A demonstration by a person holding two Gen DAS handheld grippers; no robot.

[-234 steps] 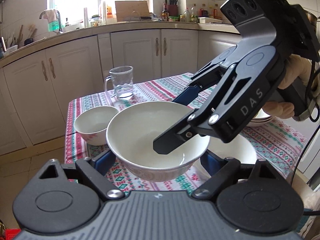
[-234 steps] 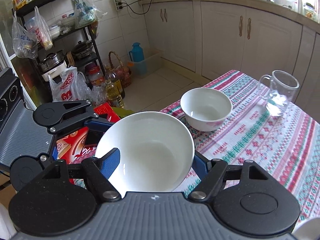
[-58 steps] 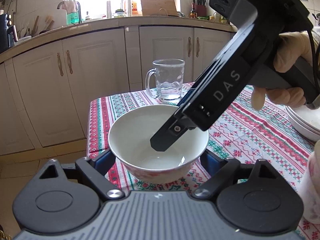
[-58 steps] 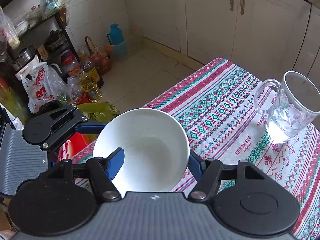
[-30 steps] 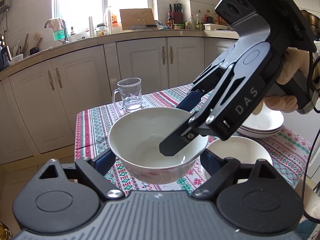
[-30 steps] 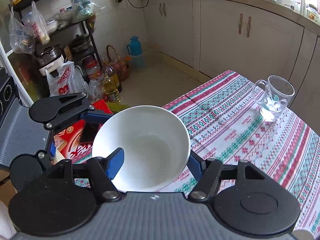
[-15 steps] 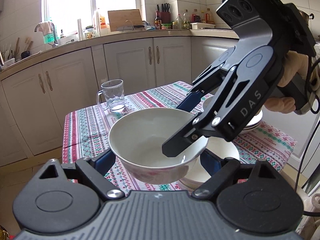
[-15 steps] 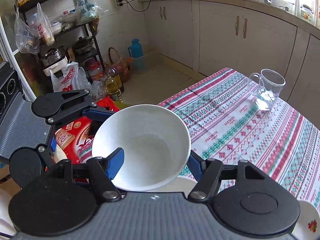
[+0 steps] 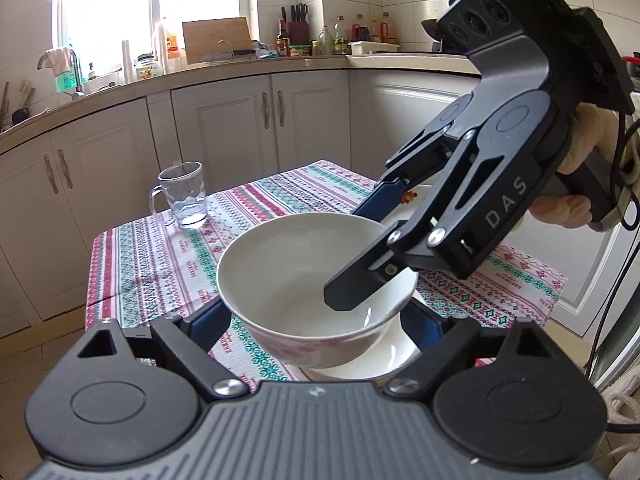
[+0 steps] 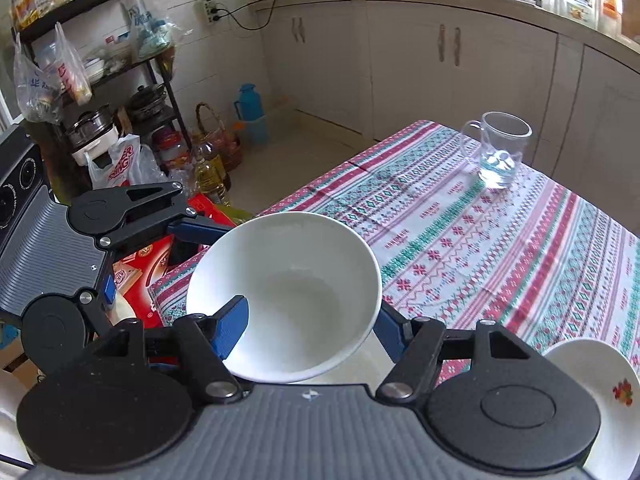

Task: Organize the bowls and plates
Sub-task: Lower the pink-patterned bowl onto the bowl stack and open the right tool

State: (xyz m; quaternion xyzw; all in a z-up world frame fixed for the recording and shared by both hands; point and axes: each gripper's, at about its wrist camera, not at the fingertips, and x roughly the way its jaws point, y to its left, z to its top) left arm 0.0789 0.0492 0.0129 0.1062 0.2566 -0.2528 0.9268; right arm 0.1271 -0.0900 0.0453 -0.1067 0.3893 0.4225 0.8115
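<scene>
Mid-task, by my read: a bowl [image 9: 304, 280] is up off the tablecloth [image 10: 500, 248], hanging over a second bowl [image 9: 384, 356] that sits on the near table edge, so nesting looks like the step in hand and the release is not yet done. A plate stack [image 9: 416, 200] sits behind the right gripper [image 9: 360, 248], partly hidden, count unclear; a plate [image 10: 600, 400] with a red flower print shows at the right wrist view's lower right. Left to do: lower the bowl into the one below and let go. The glass mug [image 9: 182, 194] at the far corner is well apart, not part of the job. Held bowl: white glazed inside, pink floral band outside, empty, tilted slightly. Right gripper is clamped on its rim, one finger inside, one outside. Left gripper [image 9: 316, 320] has its fingers spread either side of the bowl; whether the pads touch the wall, cannot tell.
</scene>
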